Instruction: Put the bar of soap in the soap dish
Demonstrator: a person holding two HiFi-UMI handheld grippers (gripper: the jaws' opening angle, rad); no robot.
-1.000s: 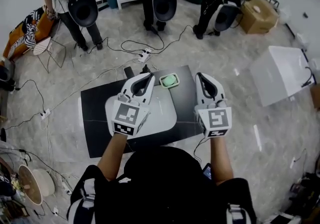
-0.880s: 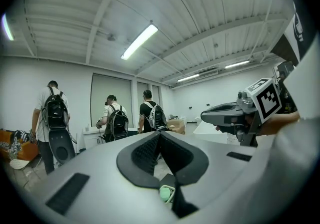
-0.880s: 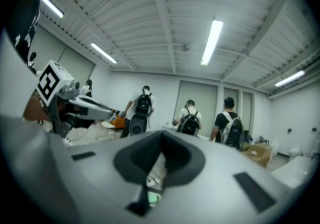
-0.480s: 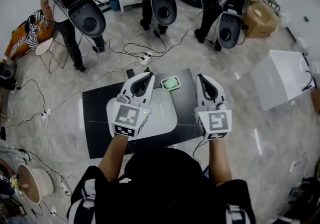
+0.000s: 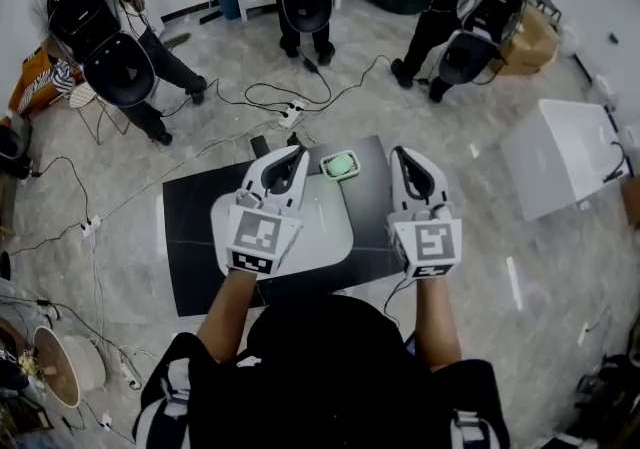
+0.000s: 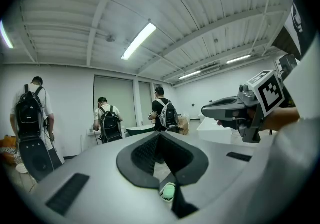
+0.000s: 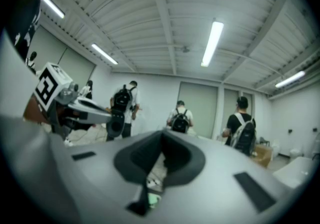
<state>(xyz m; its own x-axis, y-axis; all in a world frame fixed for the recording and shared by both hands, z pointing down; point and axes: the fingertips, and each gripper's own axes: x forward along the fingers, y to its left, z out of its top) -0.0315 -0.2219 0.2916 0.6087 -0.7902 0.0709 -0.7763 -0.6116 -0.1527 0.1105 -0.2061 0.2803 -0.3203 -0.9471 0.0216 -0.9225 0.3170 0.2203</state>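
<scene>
A pale soap dish (image 5: 339, 166) with a green bar of soap (image 5: 341, 166) lying in it sits at the far edge of the black tabletop (image 5: 190, 237). It lies between my two grippers. My left gripper (image 5: 293, 150) is level, shut and empty, with its tip just left of the dish. My right gripper (image 5: 403, 152) is held level to the right of the dish, its jaws together with nothing in them. In the left gripper view the dish (image 6: 168, 191) peeks through below the shut left gripper (image 6: 159, 135). Under the right gripper (image 7: 162, 135) a green patch of the dish (image 7: 152, 199) shows, blurred.
A white rounded board (image 5: 320, 227) lies on the tabletop under the left gripper. Cables and a power strip (image 5: 290, 114) run over the floor beyond. Three people with backpacks stand at the far side. A white box (image 5: 560, 149) stands to the right and a cardboard box (image 5: 530, 32) at the far right.
Both grippers and the dish have stayed where they were. The person at the far left has walked further left; the other two have shifted slightly.
</scene>
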